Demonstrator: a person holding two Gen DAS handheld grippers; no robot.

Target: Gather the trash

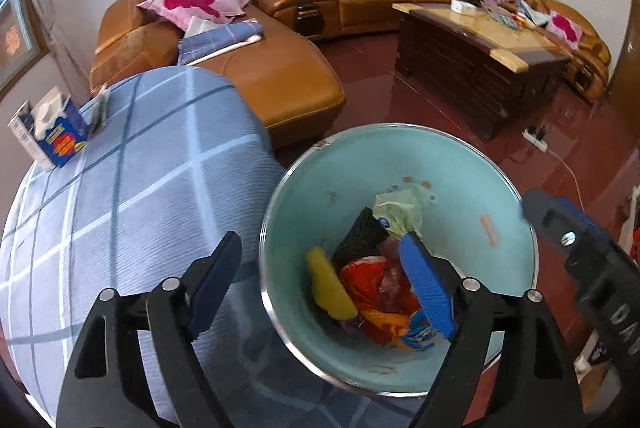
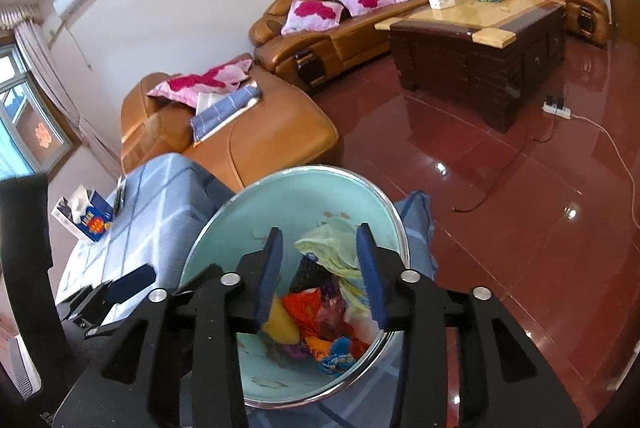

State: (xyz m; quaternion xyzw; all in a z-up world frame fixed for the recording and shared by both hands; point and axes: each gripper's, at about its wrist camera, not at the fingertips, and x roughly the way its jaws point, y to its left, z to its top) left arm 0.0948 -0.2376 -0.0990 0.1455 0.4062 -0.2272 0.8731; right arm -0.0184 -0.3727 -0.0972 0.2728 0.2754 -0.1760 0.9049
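I hold my left gripper and right gripper spread, pinching nothing, above the bin, so the trash lies inside, desk at nine o'clock.

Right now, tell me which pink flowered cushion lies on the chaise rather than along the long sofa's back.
The flattened cushion at the chaise's head, beside the folded blue checked cloth. The others stand propped against the sofa backs.
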